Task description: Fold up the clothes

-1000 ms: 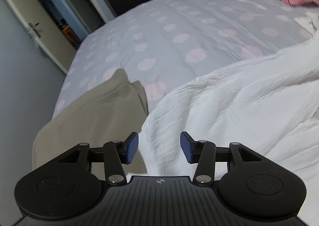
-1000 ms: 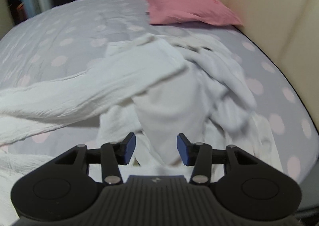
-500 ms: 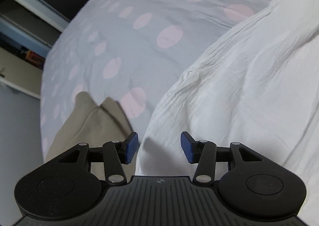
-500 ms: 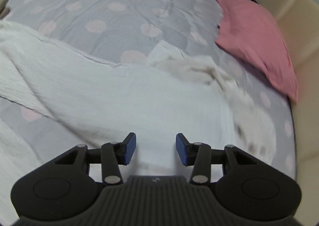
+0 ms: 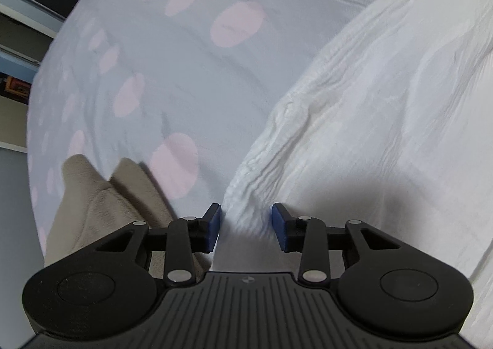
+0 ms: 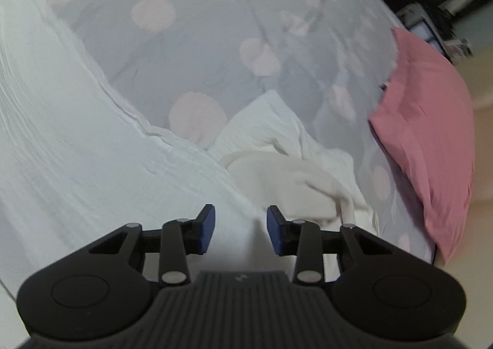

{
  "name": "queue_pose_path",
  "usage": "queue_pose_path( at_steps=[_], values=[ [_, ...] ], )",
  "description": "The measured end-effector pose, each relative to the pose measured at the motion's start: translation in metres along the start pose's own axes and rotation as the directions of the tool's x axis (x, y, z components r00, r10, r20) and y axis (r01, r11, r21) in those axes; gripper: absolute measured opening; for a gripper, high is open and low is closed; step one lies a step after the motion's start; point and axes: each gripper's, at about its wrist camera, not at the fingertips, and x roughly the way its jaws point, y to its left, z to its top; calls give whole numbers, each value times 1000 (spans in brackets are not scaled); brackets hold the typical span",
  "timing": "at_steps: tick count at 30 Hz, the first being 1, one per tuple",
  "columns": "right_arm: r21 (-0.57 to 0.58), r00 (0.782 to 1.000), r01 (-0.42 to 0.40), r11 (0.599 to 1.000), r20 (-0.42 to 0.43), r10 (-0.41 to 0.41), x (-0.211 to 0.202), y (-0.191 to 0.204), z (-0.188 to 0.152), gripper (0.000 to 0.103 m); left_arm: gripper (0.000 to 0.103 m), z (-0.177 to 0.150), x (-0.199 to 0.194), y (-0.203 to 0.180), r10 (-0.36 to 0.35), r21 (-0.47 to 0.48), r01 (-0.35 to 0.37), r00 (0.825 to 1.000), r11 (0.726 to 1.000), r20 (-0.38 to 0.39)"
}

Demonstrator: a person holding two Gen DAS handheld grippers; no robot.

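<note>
white garment (image 5: 385,133) spread on the dotted bedspread (image 5: 160,71).

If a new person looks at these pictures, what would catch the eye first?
Probably the white garment spread over the dotted bedcover, with the left gripper closing over its crinkled edge. In the right view, the pink pillow stands out at the far right.

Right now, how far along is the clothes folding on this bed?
Barely started. A beige garment already lies at the bed's edge, perhaps folded. The white garment is spread out and rumpled on the spotted bedspread. The left hand-held gripper and right hand-held gripper are closing over it. All the folds remain.
</note>
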Motion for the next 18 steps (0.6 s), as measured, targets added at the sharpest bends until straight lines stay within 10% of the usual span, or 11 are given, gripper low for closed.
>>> queue_pose_path(
  at_steps=[13,18],
  values=[
    [-269,990,-63,961,-140,26,61,25,27,43,33,8,24,-1,-30,45,31,999,999,-28],
    [-253,992,-69,965,-123,38,53,25,23,24,18,9,25,-4,-39,41,39,999,998,-19]
  ],
)
